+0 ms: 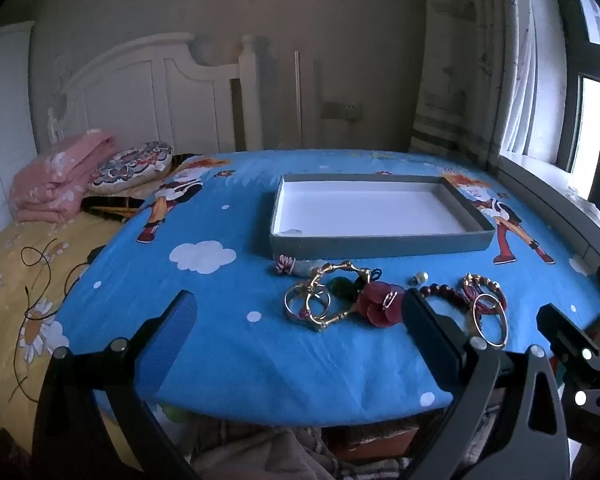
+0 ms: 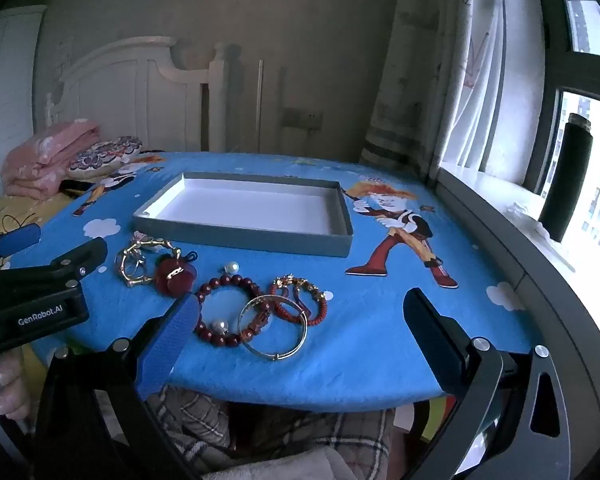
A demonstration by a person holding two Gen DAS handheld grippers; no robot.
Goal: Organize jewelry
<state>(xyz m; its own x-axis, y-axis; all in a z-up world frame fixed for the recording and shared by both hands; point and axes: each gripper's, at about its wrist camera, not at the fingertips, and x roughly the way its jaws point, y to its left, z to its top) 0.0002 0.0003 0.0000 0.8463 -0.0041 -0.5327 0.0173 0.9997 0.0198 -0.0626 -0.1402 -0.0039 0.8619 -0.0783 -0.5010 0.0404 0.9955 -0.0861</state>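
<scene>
An empty grey box (image 1: 380, 236) with a white inside sits on the blue cartoon cloth (image 1: 240, 352); it also shows in the right wrist view (image 2: 244, 236). Jewelry lies in front of it: a gold bamboo bangle (image 1: 332, 276), a red flower piece (image 1: 380, 304), a red bead bracelet (image 2: 228, 308), a plain gold bangle (image 2: 272, 328), a red cord bracelet (image 2: 300, 300) and a pearl (image 2: 232, 267). My left gripper (image 1: 300, 316) is open, just short of the flower and rings. My right gripper (image 2: 300, 320) is open around the bangles, above the cloth edge.
A bed with a yellow sheet (image 1: 16, 280), pink folded blanket (image 1: 56, 176) and patterned cushion (image 1: 132, 164) lies left. A windowsill (image 2: 540, 240) with a dark cylinder (image 2: 564, 176) runs along the right. The other gripper's body (image 2: 32, 292) sits at left.
</scene>
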